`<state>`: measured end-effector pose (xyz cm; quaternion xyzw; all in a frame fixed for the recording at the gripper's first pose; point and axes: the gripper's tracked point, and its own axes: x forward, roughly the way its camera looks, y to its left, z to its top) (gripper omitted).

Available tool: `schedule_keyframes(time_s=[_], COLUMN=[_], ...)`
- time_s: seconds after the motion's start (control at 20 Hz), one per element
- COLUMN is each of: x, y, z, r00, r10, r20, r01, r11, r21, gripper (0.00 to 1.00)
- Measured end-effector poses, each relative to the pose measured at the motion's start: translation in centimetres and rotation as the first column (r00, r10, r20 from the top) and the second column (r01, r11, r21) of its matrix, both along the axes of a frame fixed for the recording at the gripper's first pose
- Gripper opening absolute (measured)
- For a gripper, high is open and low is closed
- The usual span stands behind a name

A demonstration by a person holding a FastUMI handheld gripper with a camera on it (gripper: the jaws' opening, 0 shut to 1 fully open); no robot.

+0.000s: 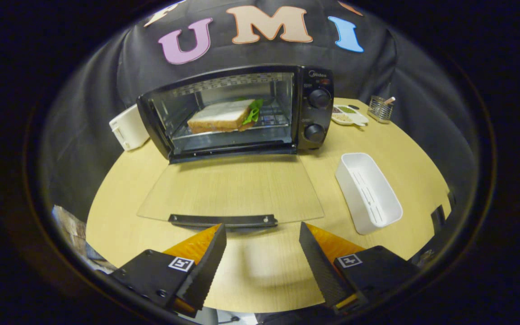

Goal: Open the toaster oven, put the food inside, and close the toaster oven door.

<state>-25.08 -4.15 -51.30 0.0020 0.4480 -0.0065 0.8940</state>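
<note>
Pale wood-grain laminate covers the round table [260,266], with dark draped cloth behind it as the booth wall. At the back of the table stands the toaster oven [237,110], a black box with rounded corners and two round knobs [318,98] stacked on its right-hand panel. Its glass door [230,189] is swung fully down and lies flat over the table, clear enough that the wood grain shows through it. A slim black handle [223,220] with a screw at its right end runs along the door's near edge.

Inside the oven, the sandwich [224,117] rests on the wire rack: a wedge of white bread with a browned crust and green leaves sticking out at its right side.

The gripper [262,237] is held low over the near part of the table, pointing toward the oven. Its jaws stand wide apart and hold nothing. The left finger's tip sits just short of the door handle, and the right finger lies further right, off the handle's end. The inner faces of the fingers are ribbed.

Right of the door lies a white oblong plastic tray [368,192] with a slotted floor. A white boxy appliance [127,126] sits left of the oven. A small divided dish [348,115] and a wire basket [379,108] stand to its right.
</note>
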Motion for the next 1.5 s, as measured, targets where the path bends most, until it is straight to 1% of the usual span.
schedule_keyframes(time_s=[0.2, 0.4, 0.65, 0.95, 1.05, 1.2, 1.35, 1.5], x=[-0.1, -0.1, 0.1, 1.0, 1.9, 4.5, 7.8, 10.2], y=[-0.6, -0.4, -0.2, 0.1, 0.6, 1.6, 2.3, 2.5], z=[-1.5, -2.7, -2.6, -0.6, 0.4, 2.8, 5.2, 7.0], r00=[0.999, 0.995, 0.995, 0.993, 0.992, 0.988, 0.978, 0.969], r10=[0.035, 0.092, 0.102, 0.116, 0.114, 0.091, 0.09, 0.084], r20=[-0.022, -0.04, -0.022, 0.031, 0.059, 0.127, 0.189, 0.234], r01=[-0.036, -0.095, -0.104, -0.112, -0.108, -0.085, -0.083, -0.076], r11=[0.998, 0.991, 0.989, 0.988, 0.99, 0.995, 0.995, 0.996], r21=[-0.048, -0.091, -0.106, -0.108, -0.094, -0.053, -0.047, -0.042], gripper=[0.99, 0.99, 0.99, 0.99, 0.99, 0.99, 0.99, 0.99])
